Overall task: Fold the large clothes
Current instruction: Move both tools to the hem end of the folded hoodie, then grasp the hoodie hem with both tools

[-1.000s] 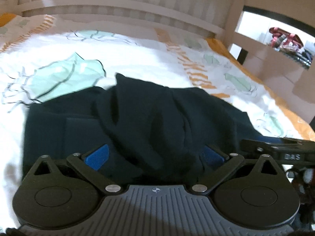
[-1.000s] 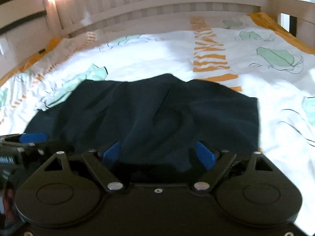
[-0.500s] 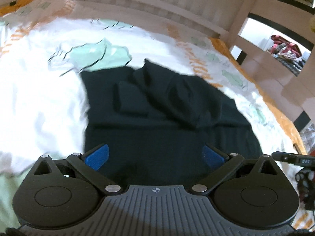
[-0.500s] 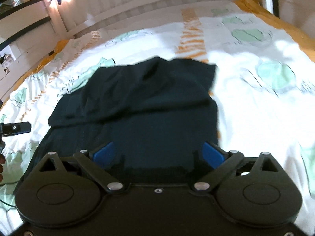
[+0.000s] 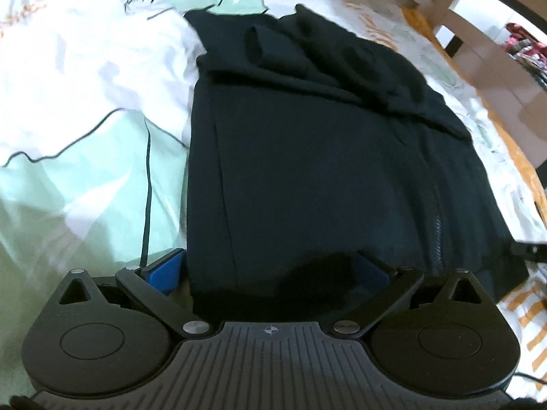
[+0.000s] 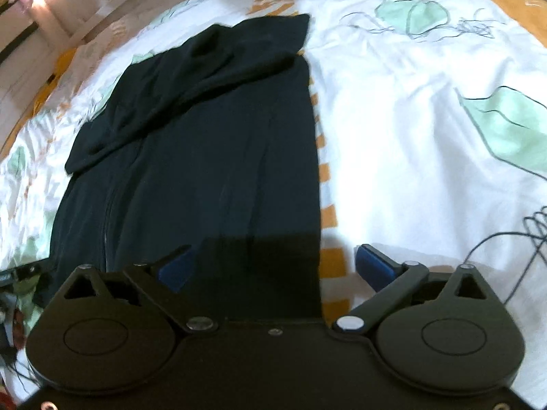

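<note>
A dark garment (image 5: 307,171) lies flat on the bed (image 6: 410,136), sleeves bunched at its far end. The left claw (image 5: 270,270) stands wide over its near hem, gripping nothing; the right claw (image 6: 273,268) is opening, the garment's corner between its pads, unpinched.

No readable text, label or number shows in either wrist view.

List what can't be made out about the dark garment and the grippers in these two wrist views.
- Dark garment: near hem hidden behind the left gripper body in the left wrist view.
- Same garment in the right wrist view: near edge hidden by the right gripper, whose jaws are opening.
- Far folds: too dark and blurred to tell sleeve from hood.
- Other gripper: cut off at each frame's edge.
</note>
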Action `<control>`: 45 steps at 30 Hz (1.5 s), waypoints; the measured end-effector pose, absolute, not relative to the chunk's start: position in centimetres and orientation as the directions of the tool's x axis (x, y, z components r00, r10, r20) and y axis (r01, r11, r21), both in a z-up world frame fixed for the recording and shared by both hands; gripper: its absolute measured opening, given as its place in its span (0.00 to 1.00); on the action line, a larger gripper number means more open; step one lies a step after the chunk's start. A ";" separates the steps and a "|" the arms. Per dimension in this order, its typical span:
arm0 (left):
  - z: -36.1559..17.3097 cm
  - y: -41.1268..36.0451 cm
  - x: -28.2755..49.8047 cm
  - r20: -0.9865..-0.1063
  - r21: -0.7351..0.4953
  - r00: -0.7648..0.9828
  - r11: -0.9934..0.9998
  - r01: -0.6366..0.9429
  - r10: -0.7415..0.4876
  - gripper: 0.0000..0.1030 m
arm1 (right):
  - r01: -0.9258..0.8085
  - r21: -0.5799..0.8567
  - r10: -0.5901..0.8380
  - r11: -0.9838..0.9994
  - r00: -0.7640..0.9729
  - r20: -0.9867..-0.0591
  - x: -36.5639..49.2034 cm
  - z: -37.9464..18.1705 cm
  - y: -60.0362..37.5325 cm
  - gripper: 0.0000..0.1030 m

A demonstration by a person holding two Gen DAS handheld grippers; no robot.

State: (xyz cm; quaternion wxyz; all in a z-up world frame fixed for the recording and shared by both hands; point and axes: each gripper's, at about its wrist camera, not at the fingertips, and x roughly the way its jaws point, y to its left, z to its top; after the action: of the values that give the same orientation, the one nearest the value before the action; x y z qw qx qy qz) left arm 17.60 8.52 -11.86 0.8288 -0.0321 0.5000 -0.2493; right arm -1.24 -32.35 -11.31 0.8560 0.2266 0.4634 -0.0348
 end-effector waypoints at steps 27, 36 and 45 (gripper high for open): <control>-11.6 8.3 13.7 -0.822 -0.339 0.318 0.854 0.395 -0.473 0.99 | 0.188 0.503 0.337 0.843 0.545 -0.768 -1.8 -12.4 -32.3 1.00; -11.2 9.2 13.7 -0.806 -0.362 0.347 0.863 0.353 -0.480 0.60 | 0.180 0.528 0.367 0.830 0.537 -0.760 -2.6 -12.2 -32.2 0.60; -9.2 10.3 12.9 -0.712 -0.442 0.425 0.827 0.348 -0.559 0.21 | 0.199 0.588 0.350 0.784 0.641 -0.683 -4.3 -10.7 -33.6 0.18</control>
State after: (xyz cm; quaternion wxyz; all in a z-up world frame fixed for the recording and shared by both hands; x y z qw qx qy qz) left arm 12.94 10.33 -9.20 0.8363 -0.1140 0.4626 -0.2712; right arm -4.29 -33.62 -10.73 0.8453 0.3259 0.4211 0.0444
